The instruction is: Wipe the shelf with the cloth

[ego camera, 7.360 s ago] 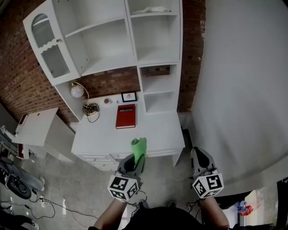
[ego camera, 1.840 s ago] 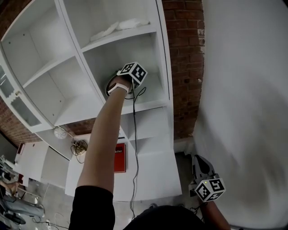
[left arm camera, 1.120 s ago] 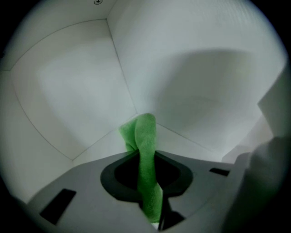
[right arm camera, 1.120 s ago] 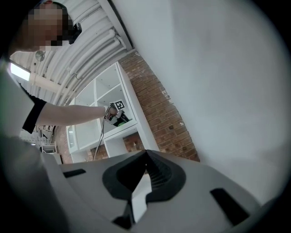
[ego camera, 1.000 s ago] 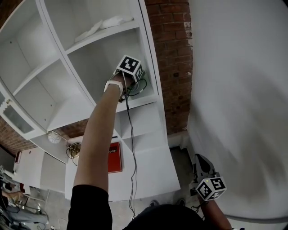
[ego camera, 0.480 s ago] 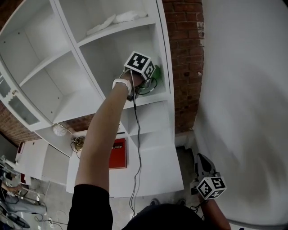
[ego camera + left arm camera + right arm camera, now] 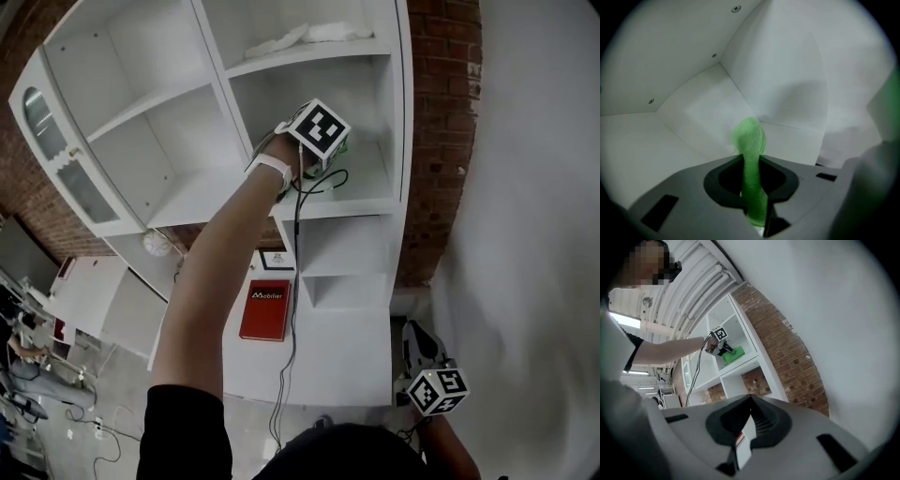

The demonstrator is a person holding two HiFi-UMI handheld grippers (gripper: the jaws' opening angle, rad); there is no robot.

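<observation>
A green cloth (image 7: 749, 140) is pinched upright between the jaws of my left gripper (image 7: 752, 185), which is shut on it. The left gripper (image 7: 328, 142) is raised at arm's length inside a compartment in the right column of the white shelf unit. There the cloth (image 7: 344, 144) rests on the shelf board (image 7: 375, 186). In the right gripper view the cloth (image 7: 733, 355) lies flat on that board under the left gripper (image 7: 723, 348). My right gripper (image 7: 422, 349) hangs low at the right with its jaws together, holding nothing.
A white rag (image 7: 302, 37) lies on the shelf above. On the desk below are a red book (image 7: 265, 309), a small picture frame (image 7: 274, 260) and a clock (image 7: 157, 246). A cable (image 7: 292, 309) hangs from the left gripper. Brick wall (image 7: 441, 141) flanks the unit.
The left gripper has carried the cloth up from desk height into the shelf compartment and swept it rightward along the board. The right gripper has stayed low.
</observation>
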